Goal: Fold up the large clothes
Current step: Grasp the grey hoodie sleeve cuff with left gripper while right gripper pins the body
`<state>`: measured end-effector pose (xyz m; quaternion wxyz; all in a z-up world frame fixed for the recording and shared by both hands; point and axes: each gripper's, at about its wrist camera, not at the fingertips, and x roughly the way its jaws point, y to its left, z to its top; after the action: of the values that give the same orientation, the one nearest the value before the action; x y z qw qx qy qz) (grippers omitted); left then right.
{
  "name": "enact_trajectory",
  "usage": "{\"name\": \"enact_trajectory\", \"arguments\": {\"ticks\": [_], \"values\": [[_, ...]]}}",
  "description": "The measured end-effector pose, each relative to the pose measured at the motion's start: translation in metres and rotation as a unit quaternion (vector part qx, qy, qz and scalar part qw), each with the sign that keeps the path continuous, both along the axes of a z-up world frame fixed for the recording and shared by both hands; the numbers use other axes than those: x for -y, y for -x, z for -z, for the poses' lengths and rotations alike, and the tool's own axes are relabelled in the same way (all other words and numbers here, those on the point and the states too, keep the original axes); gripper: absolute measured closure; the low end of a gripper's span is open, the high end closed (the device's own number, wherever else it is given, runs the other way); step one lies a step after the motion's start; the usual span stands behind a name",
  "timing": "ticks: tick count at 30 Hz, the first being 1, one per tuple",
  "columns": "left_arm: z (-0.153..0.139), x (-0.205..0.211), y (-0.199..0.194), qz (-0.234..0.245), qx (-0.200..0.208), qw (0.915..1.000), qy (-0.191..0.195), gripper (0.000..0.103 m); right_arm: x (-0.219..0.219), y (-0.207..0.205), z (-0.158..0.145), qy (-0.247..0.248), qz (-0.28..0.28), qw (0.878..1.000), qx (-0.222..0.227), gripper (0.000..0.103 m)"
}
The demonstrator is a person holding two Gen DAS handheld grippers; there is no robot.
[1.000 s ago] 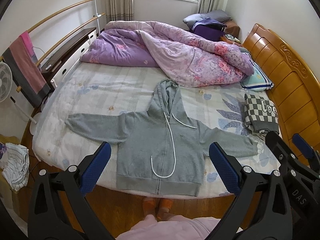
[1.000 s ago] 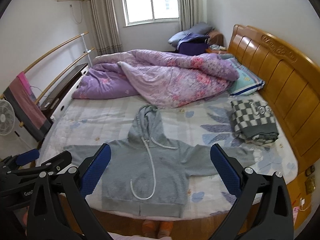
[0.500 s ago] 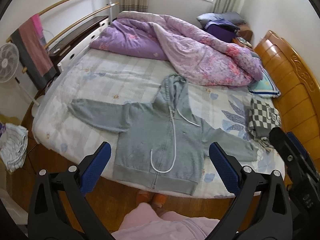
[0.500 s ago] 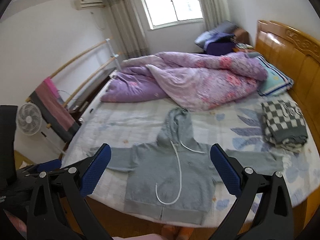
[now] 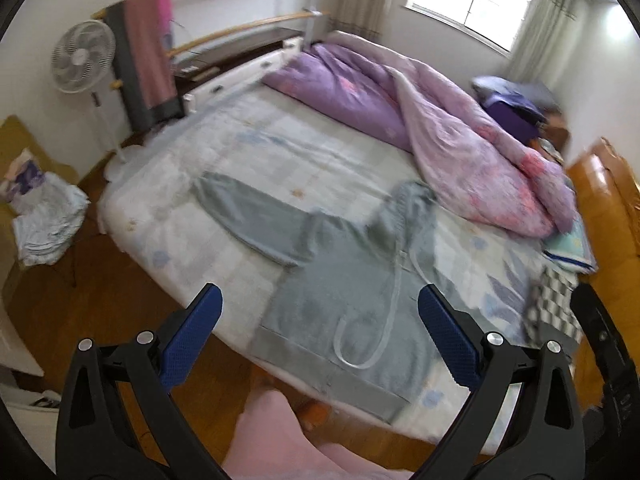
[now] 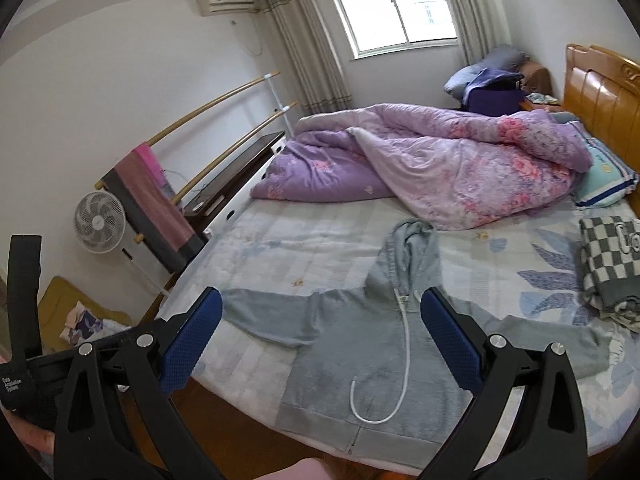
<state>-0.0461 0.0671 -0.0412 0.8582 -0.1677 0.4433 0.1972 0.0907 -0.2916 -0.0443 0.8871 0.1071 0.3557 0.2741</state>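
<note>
Sunlit from a window at the top of both views, the bedroom is filled by a wide bed with a pale floral sheet (image 6: 320, 240), its near edge curving across the lower half of each frame above brown wooden floor (image 5: 120, 280). A grey zip-front hooded sweatshirt (image 6: 360, 352) lies flat and face up near that edge, sleeves spread to either side, hood pointing toward a rumpled purple and pink floral quilt (image 6: 440, 160) heaped across the far half. Its waistband lies along the mattress edge, and a white drawstring (image 6: 400, 360) loops over its front. Bare sheet lies open between the sweatshirt and the quilt.

At the right of the frame a folded black-and-white checkered blanket (image 6: 608, 264) sits just beyond the sleeve end, before an orange wooden headboard (image 6: 600, 92). At the left stand a white pedestal fan (image 6: 100, 222) and a rail draped with a pink and grey towel (image 6: 156, 196).

Left gripper (image 5: 320, 334) and right gripper (image 6: 322, 338) hang above the floor side, blue-padded fingers (image 6: 192, 340) spread wide, holding nothing.
</note>
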Motion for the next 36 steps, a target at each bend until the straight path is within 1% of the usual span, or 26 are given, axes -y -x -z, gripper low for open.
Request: {"name": "enact_trajectory", "arguments": {"ticks": [3, 5, 7, 9, 12, 13, 15, 16, 17, 18, 20, 21, 22, 23, 24, 26, 28, 32, 33, 34, 36], "values": [[0.006, -0.021, -0.005, -0.021, -0.009, 0.9995, -0.023, 0.005, -0.03, -0.015, 0.014, 0.053, -0.009, 0.998, -0.032, 0.007], [0.016, -0.042, -0.011, -0.03, -0.019, 0.9991, -0.024, 0.005, -0.043, -0.023, 0.023, 0.059, -0.018, 0.997, -0.04, 0.007], [0.025, -0.064, -0.016, -0.033, -0.027, 0.9989, -0.018, 0.005, -0.058, -0.031, 0.032, 0.06, -0.026, 0.997, -0.047, 0.007], [0.036, -0.09, -0.025, -0.041, -0.041, 0.9983, -0.01, 0.005, -0.077, -0.042, 0.041, 0.074, -0.026, 0.996, -0.052, 0.008], [0.052, -0.132, -0.038, -0.057, -0.047, 0.9972, -0.009, 0.005, -0.101, -0.057, 0.054, 0.085, -0.032, 0.994, -0.064, 0.013], [0.057, -0.144, -0.042, -0.058, -0.048, 0.9972, -0.005, 0.005, -0.116, -0.066, 0.062, 0.083, -0.031, 0.993, -0.074, 0.013], [0.071, -0.175, -0.053, -0.058, -0.048, 0.9971, 0.007, 0.005, -0.134, -0.078, 0.07, 0.082, -0.026, 0.993, -0.087, 0.014], [0.081, -0.199, -0.062, -0.063, -0.051, 0.9966, 0.015, 0.005, -0.149, -0.086, 0.076, 0.087, -0.019, 0.991, -0.095, 0.014], [0.088, -0.214, -0.068, -0.067, -0.055, 0.996, 0.02, 0.005, -0.16, -0.092, 0.081, 0.093, -0.014, 0.99, -0.101, 0.015], [0.096, -0.231, -0.075, -0.071, -0.06, 0.9953, 0.027, 0.005, -0.171, -0.099, 0.086, 0.097, -0.01, 0.989, -0.108, 0.019], [0.121, -0.273, -0.093, -0.073, -0.072, 0.9932, 0.055, 0.005, -0.197, -0.117, 0.103, 0.1, -0.003, 0.987, -0.13, 0.021], [0.132, -0.287, -0.098, -0.076, -0.078, 0.9918, 0.066, 0.005, -0.205, -0.123, 0.109, 0.102, 0.0, 0.985, -0.138, 0.022], [0.15, -0.311, -0.109, -0.084, -0.089, 0.9891, 0.082, 0.005, -0.217, -0.132, 0.118, 0.107, 0.007, 0.983, -0.15, 0.023], [0.16, -0.325, -0.114, -0.089, -0.096, 0.9873, 0.09, 0.005, -0.225, -0.138, 0.126, 0.113, 0.015, 0.981, -0.157, 0.023], [0.177, -0.346, -0.124, -0.095, -0.106, 0.9844, 0.103, 0.005, -0.231, -0.143, 0.13, 0.118, 0.02, 0.979, -0.163, 0.023], [0.203, -0.374, -0.138, -0.103, -0.122, 0.9791, 0.126, 0.005, -0.246, -0.156, 0.149, 0.139, 0.032, 0.973, -0.18, 0.024], [0.229, -0.398, -0.151, -0.104, -0.129, 0.9755, 0.144, 0.005, -0.255, -0.165, 0.164, 0.15, 0.042, 0.969, -0.192, 0.025], [0.284, -0.435, -0.177, -0.108, -0.157, 0.9697, 0.153, 0.005, -0.268, -0.184, 0.204, 0.152, 0.063, 0.962, -0.217, 0.029], [0.299, -0.442, -0.183, -0.108, -0.162, 0.9681, 0.158, 0.006, -0.27, -0.189, 0.215, 0.151, 0.069, 0.96, -0.227, 0.033], [0.316, -0.451, -0.188, -0.113, -0.169, 0.9662, 0.159, 0.006, -0.271, -0.194, 0.23, 0.151, 0.08, 0.954, -0.246, 0.036], [0.347, -0.467, -0.197, -0.12, -0.174, 0.9632, 0.166, 0.012, -0.275, -0.198, 0.245, 0.152, 0.094, 0.948, -0.263, 0.036]]}}
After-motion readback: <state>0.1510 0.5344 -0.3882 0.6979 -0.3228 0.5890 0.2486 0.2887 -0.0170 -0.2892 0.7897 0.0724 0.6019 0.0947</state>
